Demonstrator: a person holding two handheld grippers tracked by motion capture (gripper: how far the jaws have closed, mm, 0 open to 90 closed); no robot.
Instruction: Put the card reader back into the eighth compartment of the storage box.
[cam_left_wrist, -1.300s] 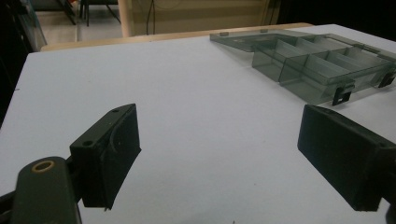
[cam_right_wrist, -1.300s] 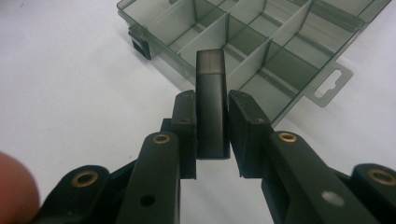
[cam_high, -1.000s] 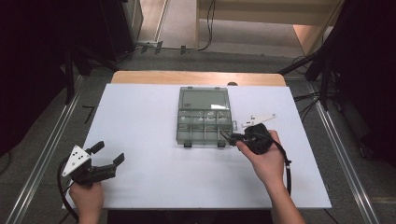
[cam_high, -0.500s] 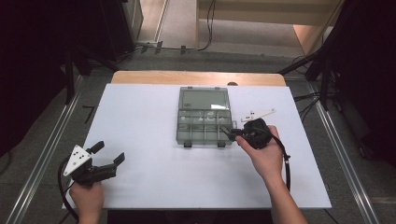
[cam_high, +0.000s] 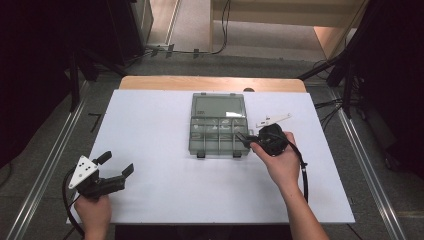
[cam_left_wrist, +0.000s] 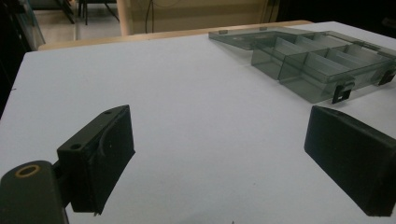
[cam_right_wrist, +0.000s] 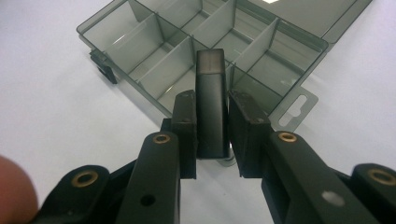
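High view: a white table (cam_high: 165, 150) with a pale wooden strip along its far edge sits between dark floor and metal rails. A smoky translucent plastic organizer box (cam_high: 218, 125) lies at the table's centre, toward twelve o'clock, lid folded back flat away from the person. Wide bare surface runs from the box out to nine o'clock and down to six. The left gripper (cam_high: 116, 171) rests at about eight o'clock near the table's front-left corner, well apart from the box, jaws spread wide. The right gripper (cam_high: 243, 139) sits at the box's four o'clock corner, the right hand (cam_high: 280, 161) wrapped around it; a cable loops off toward five o'clock.

Left gripper view: two matte black blocky jaws stand far apart with nothing between them, over smooth white tabletop. The box lies at one o'clock, its thin dividers, hard glossy walls and two small dark latches on the near wall plain to see. Open room lies on every side of the jaws.

Right gripper view: the jaws are clamped on a slim black rectangular piece (cam_right_wrist: 212, 102), upright between the pads, its top end grey and slightly see-through. It hangs over the near rim of the box, above the divided compartments; I cannot tell whether it touches the rim. A flat hanging tab with a slot juts from the box at three o'clock.
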